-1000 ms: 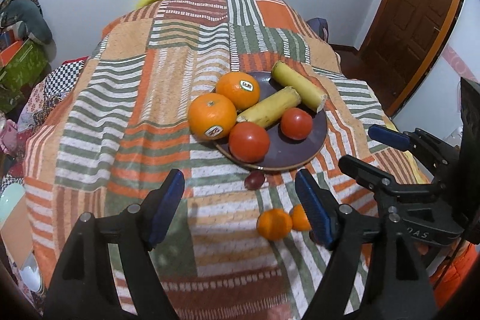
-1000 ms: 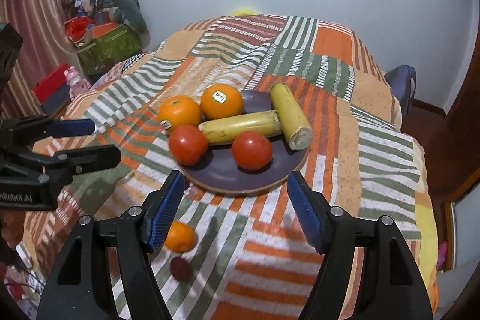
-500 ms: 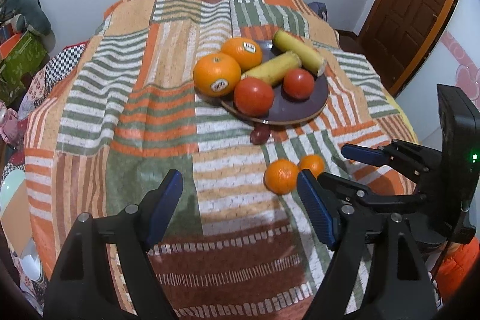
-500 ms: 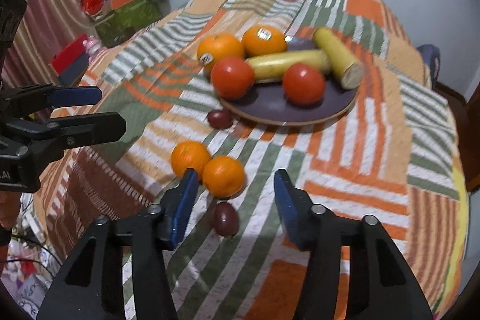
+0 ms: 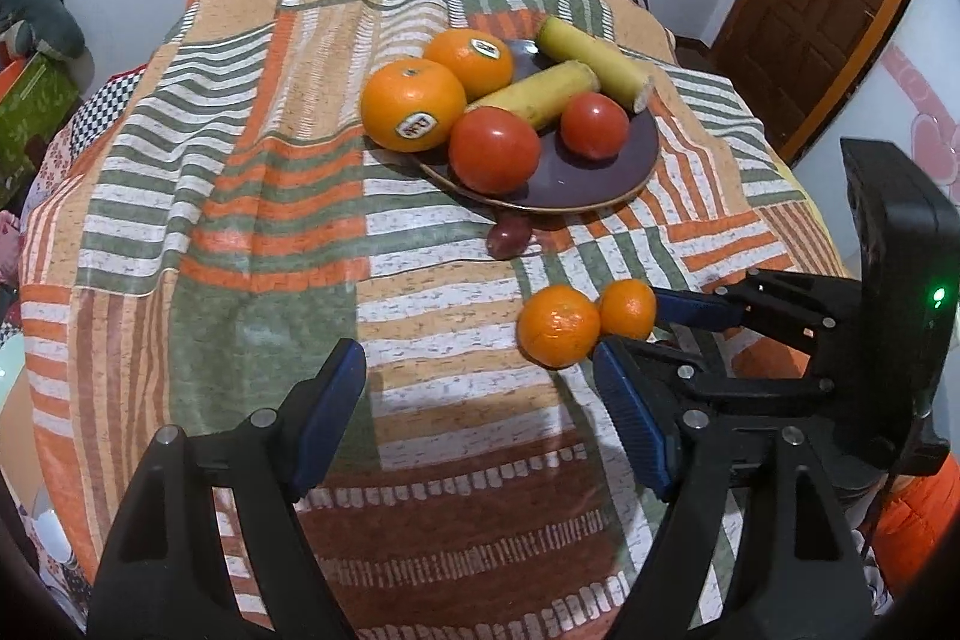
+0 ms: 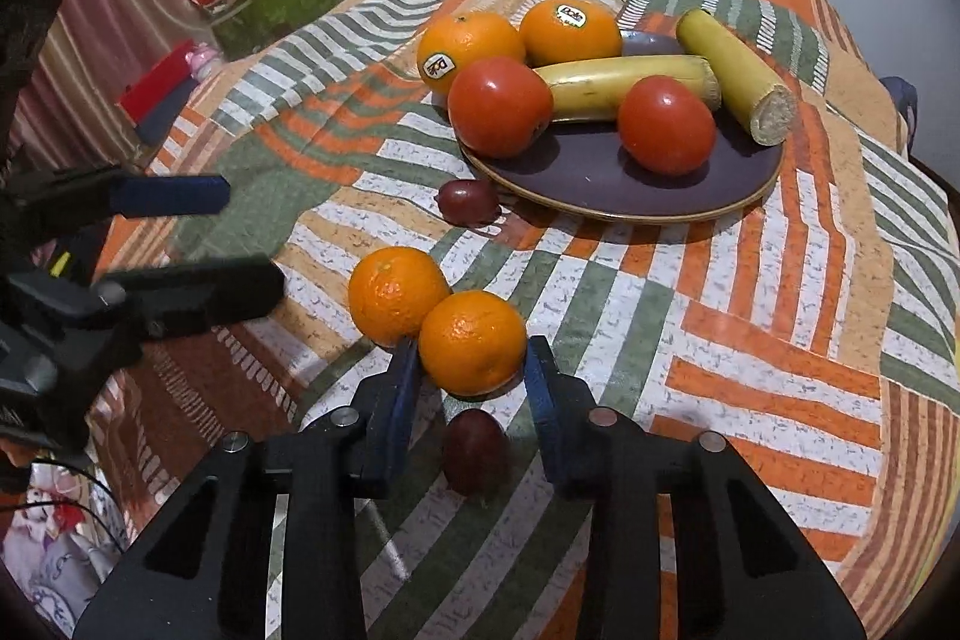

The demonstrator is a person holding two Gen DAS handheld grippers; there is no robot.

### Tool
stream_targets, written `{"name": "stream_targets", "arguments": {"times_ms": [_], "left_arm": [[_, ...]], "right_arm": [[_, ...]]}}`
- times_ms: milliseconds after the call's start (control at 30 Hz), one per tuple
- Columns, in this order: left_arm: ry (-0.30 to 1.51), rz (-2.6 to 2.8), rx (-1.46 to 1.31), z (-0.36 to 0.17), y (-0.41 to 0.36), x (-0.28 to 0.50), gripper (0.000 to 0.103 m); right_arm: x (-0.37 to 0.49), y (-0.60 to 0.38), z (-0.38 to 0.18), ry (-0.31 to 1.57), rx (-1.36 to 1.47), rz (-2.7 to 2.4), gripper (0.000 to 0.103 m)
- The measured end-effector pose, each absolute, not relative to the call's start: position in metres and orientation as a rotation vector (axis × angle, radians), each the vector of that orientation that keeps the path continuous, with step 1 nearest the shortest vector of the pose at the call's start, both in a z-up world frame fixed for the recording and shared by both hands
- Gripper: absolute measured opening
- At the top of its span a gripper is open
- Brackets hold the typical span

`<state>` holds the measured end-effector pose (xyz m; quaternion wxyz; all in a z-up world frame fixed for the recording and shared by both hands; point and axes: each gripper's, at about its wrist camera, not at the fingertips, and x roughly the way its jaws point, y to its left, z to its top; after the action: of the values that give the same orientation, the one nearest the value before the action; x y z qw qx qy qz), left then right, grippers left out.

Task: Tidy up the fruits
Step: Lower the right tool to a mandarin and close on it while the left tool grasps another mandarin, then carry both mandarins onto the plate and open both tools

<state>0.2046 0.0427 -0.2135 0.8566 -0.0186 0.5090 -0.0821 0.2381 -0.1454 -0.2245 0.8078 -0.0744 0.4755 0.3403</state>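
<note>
R gripper (image 6: 471, 370) sits low over the striped cloth (image 6: 750, 340), blue pads either side of a small mandarin (image 6: 472, 342); jaws have just been closing in on it. Pads look touching or nearly so at the fruit's flanks, can't tell if they truly press yet. A 2nd mandarin (image 6: 396, 293) touches the 1st at its 10 o'clock. A dark red plum (image 6: 474, 451) lies on the cloth at 6 o'clock from the framed mandarin, between the gripper's fingers, nearer the camera. Another plum (image 6: 467, 202) sits just off the plate rim, at 12 o'clock from the mandarins.

Dark plate (image 6: 600, 178) w/ gold edge is at approx 1 o'clock from the R gripper. It holds 2 stickered oranges (image 6: 569, 30) at the back, 2 tomatoes (image 6: 666, 124) in front, and 2 yellow banana pieces (image 6: 624, 87) between & behind.

L gripper (image 5: 480, 400) hovers over bare cloth, jaws spread wide, nothing between them. In the left wrist view the mandarin pair is at approx 1 o'clock from it, close to its R-side pad, and the R gripper comes in from 3 o'clock.
</note>
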Motion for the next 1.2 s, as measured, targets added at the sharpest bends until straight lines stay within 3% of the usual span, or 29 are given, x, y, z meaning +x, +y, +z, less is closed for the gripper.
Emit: {"name": "stream_targets", "arguments": {"times_ms": [333, 633, 700, 1200], "left_arm": [[1.094, -0.221, -0.011, -0.227, 0.017, 0.220, 0.076], [1.127, -0.219, 0.037, -0.244, 0.000, 0.231, 0.049], [1.134, -0.223, 0.036, -0.247, -0.001, 0.232, 0.038], [1.060, -0.219, 0.006, -0.219, 0.001, 0.234, 0.038]], "right_arm": [[0.243, -0.186, -0.207, 0.966, -0.120, 0.632, 0.032], [0.244, -0.204, -0.205, 0.959, -0.088, 0.591, 0.032], [0.244, -0.206, -0.204, 0.957, -0.083, 0.590, 0.032], [0.252, -0.211, -0.193, 0.919, -0.076, 0.575, 0.032]]}}
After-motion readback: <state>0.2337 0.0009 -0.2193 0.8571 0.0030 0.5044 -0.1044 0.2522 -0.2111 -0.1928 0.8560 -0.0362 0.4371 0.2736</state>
